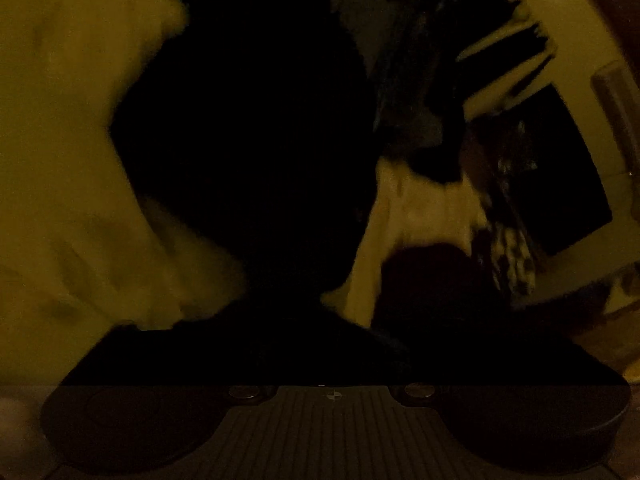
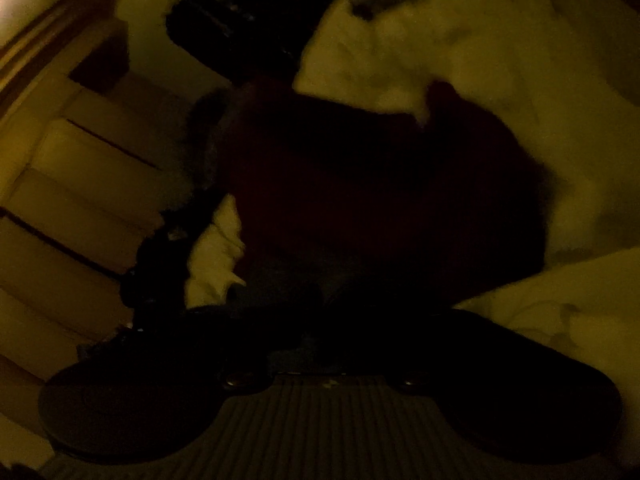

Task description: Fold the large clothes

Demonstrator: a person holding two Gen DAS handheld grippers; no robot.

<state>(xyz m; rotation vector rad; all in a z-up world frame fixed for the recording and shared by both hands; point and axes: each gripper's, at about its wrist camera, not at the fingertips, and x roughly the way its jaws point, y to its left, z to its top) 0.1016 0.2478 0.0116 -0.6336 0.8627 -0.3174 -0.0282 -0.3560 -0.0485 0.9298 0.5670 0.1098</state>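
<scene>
The room is very dim. In the left wrist view a large black garment [image 1: 248, 140] fills the middle and lies on a pale bedsheet [image 1: 60, 160]. It runs down into the dark front of my left gripper [image 1: 320, 340], whose fingers are lost in the blackness. In the right wrist view a dark reddish garment [image 2: 380, 184] lies spread on the pale sheet [image 2: 540, 60], just ahead of my right gripper [image 2: 320, 320]. The right gripper's fingers merge with the dark cloth too. Whether either gripper touches the cloth is hidden.
A dark flat panel [image 1: 560, 184] and a patterned cloth [image 1: 516, 256] stand right of the bed in the left wrist view. In the right wrist view pale wooden drawer fronts [image 2: 80, 184] line the left, and a black object [image 2: 248, 12] sits at the top.
</scene>
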